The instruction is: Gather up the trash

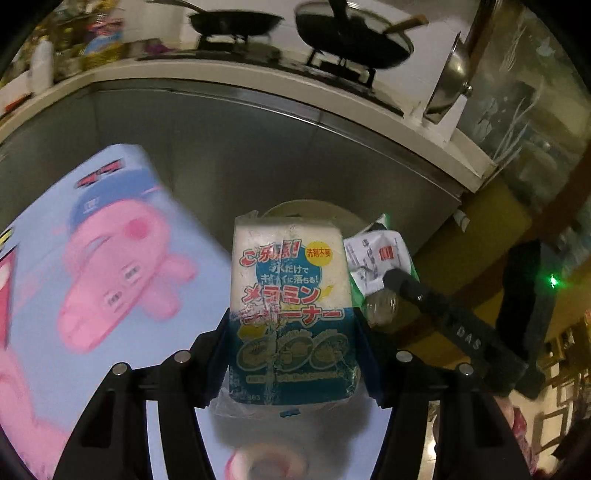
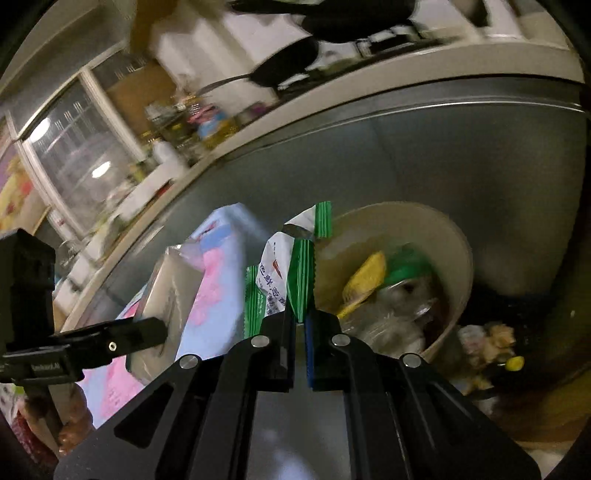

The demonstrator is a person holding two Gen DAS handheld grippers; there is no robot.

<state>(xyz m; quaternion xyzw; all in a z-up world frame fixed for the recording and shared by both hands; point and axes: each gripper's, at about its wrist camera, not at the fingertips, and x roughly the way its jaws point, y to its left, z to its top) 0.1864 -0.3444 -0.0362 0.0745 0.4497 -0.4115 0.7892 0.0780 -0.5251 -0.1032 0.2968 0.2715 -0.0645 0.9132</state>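
Currently the left gripper [image 1: 291, 325] has its jaws part-way apart and pressed on both sides of a sponge package [image 1: 291, 295], a white block in a printed blue wrapper, held upright between the pads. The right gripper [image 2: 300, 321] is closed down nearly flat on a green-and-white wrapper [image 2: 291, 258], which stands crumpled above the fingertips.

Outward from the right gripper: a beige trash bin [image 2: 458, 251] lies just beyond and to the right of the wrapper, tilted so that its mouth faces the camera. It already holds a yellow wrapper [image 2: 364, 277], something green and clear plastic. In the left wrist view only the bin's pale rim [image 1: 306, 208] shows above the package. More scraps [image 2: 487, 347] lie on the floor beside the bin. A blue cloth with pink cartoon print [image 1: 92, 258] lies to the left of both grippers, a grey cabinet front [image 1: 258, 147] stands behind, and pans [image 1: 236, 22] sit on the stove above.

Judgement: step in hand is carrying both pieces to the bin. To do it well:
- bring each item clearly over the mouth before opening, since the rim is tilted;
- release the light wrapper low inside, as it may cling or drift;
- drop the bulkier package second, keeping the grippers from crossing.
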